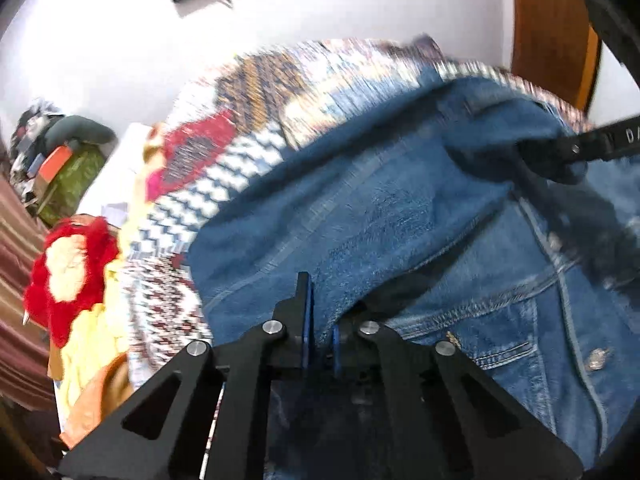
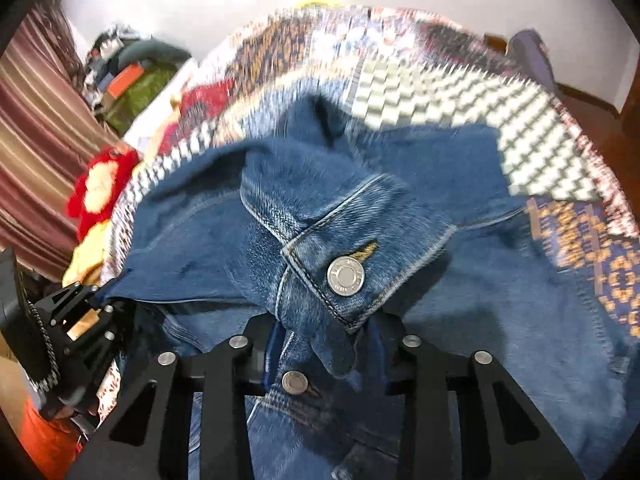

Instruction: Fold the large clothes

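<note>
A blue denim jacket (image 1: 380, 208) (image 2: 460, 280) lies rumpled on a patterned bedspread (image 1: 240, 152) (image 2: 440, 80). In the left wrist view my left gripper (image 1: 320, 336) is shut on a fold at the jacket's near edge, the cloth pinched between its blue pads. In the right wrist view my right gripper (image 2: 324, 352) is shut on a bunched, buttoned piece of the jacket, which has a metal button (image 2: 346, 276). That right gripper (image 1: 536, 152) also shows at the jacket's far right in the left view. The left gripper (image 2: 100, 300) shows at the jacket's left edge in the right view.
A red and cream woolly item (image 1: 68, 264) (image 2: 102, 188) and yellow cloth (image 1: 92, 344) lie at the bed's left side. Beyond them are a pile of bags and boxes (image 1: 64, 156) and a striped curtain (image 2: 36, 140). A wooden door (image 1: 548, 20) stands far right.
</note>
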The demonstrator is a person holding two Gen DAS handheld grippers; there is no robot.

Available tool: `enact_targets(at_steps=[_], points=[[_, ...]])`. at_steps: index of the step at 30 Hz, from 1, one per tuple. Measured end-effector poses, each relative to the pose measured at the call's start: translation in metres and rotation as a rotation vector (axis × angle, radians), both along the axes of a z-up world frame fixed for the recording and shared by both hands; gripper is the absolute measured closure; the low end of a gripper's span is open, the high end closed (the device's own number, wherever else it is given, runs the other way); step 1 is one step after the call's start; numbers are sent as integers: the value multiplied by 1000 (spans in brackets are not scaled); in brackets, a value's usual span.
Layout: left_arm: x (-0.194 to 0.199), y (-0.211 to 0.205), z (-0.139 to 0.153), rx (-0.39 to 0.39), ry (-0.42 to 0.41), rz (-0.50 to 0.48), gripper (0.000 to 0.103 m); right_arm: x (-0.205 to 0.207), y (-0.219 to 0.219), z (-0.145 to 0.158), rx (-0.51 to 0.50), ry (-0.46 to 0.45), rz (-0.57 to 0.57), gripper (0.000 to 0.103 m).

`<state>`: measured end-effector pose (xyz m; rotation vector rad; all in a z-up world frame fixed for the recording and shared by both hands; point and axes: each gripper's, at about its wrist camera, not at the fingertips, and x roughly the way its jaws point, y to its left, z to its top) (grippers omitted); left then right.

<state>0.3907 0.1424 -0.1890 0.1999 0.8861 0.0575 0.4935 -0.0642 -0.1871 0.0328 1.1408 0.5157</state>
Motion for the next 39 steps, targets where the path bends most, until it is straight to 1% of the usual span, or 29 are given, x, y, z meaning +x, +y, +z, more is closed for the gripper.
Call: enact_targets(at_steps=[1, 2, 4, 7, 9, 12, 13, 16, 19, 20, 22, 26, 28, 30, 32, 33, 34, 36, 39], points=[[-5, 7, 9, -20, -11, 11, 97, -2, -5, 8, 1, -15, -6, 72], [-12, 16, 20, -57, -23, 26, 97, -4, -10, 19, 5, -36, -6, 73], [-26, 30, 34, -118, -30, 39, 97, -11, -22, 35, 13, -68, -1, 75], [-41, 43, 36, -200, -6, 15, 97, -24, -34, 47, 34, -78, 25, 75], [-51, 33, 30, -212, 20, -4, 97, -36, -35, 48, -4, -84, 45, 75], [-63, 14, 10, -184, 66, -29, 97, -53, -42, 40, -81, -88, 65, 75], [-66, 7, 0, -188, 92, -33, 97, -57, -45, 34, -100, -78, 64, 75], [-67, -2, -20, -212, 158, -29, 96, -63, -58, 12, -166, -1, 61, 74], [-68, -7, -30, -195, 172, -10, 94, -67, -69, -13, -188, 113, 73, 72], [-69, -7, -31, -195, 173, -10, 93, -69, -73, -19, -190, 134, 76, 68], [-72, -6, -30, -207, 178, -7, 91, -73, -81, -22, -171, 138, 71, 64], [-80, 0, -25, -231, 206, -29, 77, -75, -96, -14, -158, 104, 49, 63], [-87, 2, -19, -231, 205, -36, 67, -77, -101, -6, -142, 89, 46, 63], [-94, 11, -9, -225, 180, -19, 47, -77, -101, 3, -164, 63, 40, 63], [-96, 23, 3, -233, 150, 4, 45, -80, -101, 13, -230, 7, 30, 63], [-95, 31, 9, -241, 137, 17, 44, -82, -103, 17, -244, -13, 31, 63], [-93, 38, 14, -245, 128, 31, 42, -84, -104, 21, -255, -35, 32, 63], [-84, 55, 25, -225, 90, 79, 31, -86, -108, 30, -273, -82, 31, 63], [-63, 80, 31, -199, 43, 154, 29, -81, -106, 37, -272, -122, 15, 63]])
